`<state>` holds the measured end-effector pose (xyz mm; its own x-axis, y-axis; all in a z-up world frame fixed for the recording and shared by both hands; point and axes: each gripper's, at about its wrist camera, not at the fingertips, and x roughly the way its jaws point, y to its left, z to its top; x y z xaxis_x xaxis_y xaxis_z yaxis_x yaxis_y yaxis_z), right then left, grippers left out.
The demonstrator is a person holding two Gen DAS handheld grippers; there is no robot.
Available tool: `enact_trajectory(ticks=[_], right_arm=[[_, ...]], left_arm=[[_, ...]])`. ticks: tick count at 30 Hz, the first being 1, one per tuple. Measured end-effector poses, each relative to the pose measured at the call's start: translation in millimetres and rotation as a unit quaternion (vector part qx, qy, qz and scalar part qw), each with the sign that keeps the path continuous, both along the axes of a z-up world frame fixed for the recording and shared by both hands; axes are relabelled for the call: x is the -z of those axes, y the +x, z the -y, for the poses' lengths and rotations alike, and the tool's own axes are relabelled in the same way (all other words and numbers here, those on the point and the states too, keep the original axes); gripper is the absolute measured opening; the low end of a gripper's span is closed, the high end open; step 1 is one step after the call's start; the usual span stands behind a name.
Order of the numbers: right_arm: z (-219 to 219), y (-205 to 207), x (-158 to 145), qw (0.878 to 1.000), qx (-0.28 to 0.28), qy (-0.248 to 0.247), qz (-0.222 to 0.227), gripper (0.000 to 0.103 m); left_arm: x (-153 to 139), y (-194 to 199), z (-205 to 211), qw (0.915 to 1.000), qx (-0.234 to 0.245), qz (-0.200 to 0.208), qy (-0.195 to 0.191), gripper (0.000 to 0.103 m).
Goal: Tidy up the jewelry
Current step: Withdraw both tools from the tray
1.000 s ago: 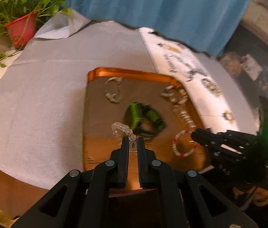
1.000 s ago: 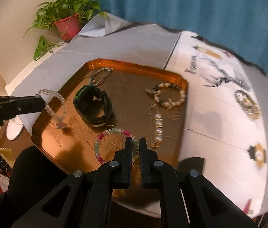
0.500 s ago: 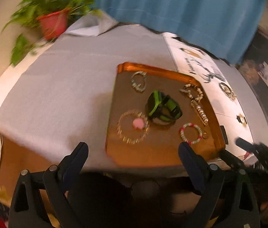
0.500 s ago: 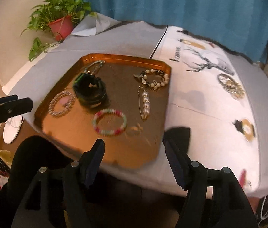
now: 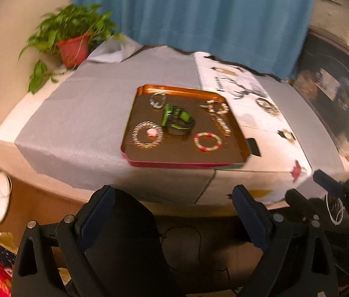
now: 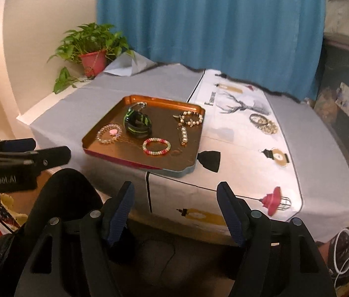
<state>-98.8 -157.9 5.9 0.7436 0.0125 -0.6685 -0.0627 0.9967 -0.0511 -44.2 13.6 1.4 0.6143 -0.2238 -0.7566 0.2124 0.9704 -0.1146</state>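
Well beyond both empty tongs (image 5: 172,206) (image 6: 175,204), jewelry tray (image 6: 105,130)

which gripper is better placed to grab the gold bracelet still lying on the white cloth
Probably right: the gold bracelet lies right of the tray, on the right gripper's side. Both are open and empty.

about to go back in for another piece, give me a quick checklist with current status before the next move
1. Left hand-held gripper empty, jaws wide apart: ok.
2. Right hand-held gripper empty, nothing between its jaws: ok.
3. Both pulled back off the table edge, clear of the copper tray: ok.
4. Clear bead bracelet and pink-and-green bead bracelet lying flat in the tray, apart from each other: ok.
5. Green-and-black watch clear of its neighbours: cannot tell; it seems to overlap the small bracelet behind it.
6. All jewelry in the tray: not ok; a beaded bracelet seems to lie on the printed cloth.
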Motion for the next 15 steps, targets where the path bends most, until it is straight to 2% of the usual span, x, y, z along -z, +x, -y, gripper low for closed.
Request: enact_trajectory(ticks=[6,15], right_arm=[[1.2,-34.2,-15.4,1.000,0.004,-0.002,0.025,0.070],[2.3,-49.0,-23.9,0.999,0.005,0.000,0.038,0.071]], left_arm=[[-19.2,-26.2,8.3,0.9993,0.015,0.032,0.009,0.094],[-30.5,-40.5,8.6,0.9985,0.015,0.053,0.009,0.094]])
